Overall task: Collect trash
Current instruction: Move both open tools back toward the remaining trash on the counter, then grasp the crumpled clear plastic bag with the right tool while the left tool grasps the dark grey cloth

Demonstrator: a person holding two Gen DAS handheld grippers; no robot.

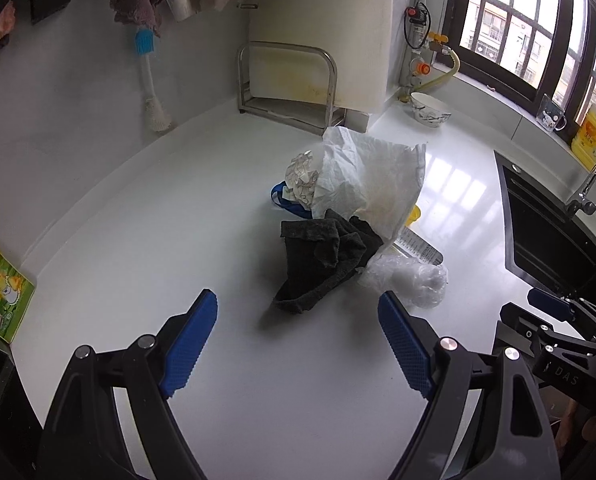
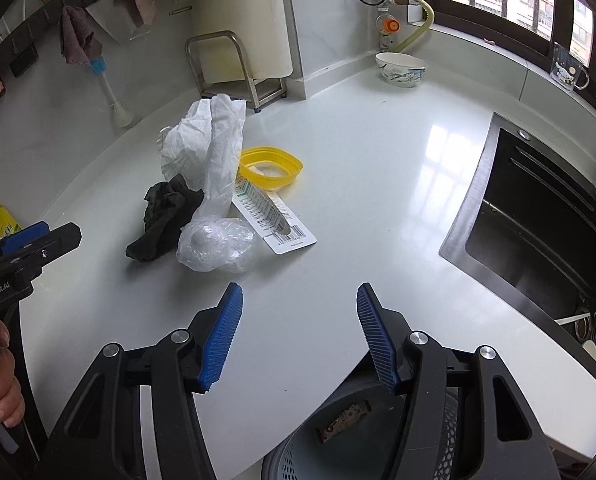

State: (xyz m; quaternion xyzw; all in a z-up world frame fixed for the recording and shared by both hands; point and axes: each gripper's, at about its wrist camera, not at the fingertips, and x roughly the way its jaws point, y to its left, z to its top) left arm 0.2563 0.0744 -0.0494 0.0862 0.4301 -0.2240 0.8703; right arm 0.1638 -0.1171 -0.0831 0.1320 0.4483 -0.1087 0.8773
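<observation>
1. Both tools are empty. The left gripper has its jaws spread wide with nothing between them; the right gripper has its jaws parted less wide, also on nothing.
2. The trash sits in one heap mid-way across the white countertop, ahead of both grippers and apart from both.
3. Crumpled clear plastic wrap: nearest piece, probably very light, springy and slick. Best pinched deep across the bulk of the wad, not at a loose edge (a film edge is likely to slide out).
4. Dark grey cloth: soft, limp, grippy. A raised fold on top is the easy hold; it will likely drape and may drag neighbours.
5. White crumpled bag: stands up in a peak, thin, light. A grip on the upper crease looks workable.
6. Printed card package: flat on the counter, stiff, partly under the bag. Hard to pinch flat; the free corner toward the sink looks the better entry.
7. Yellow plastic lid: rigid, light, raised rim gives a clean pinch.
8. A slotted waste bin sits below the counter edge under the right gripper, one wrapper already in it.
</observation>
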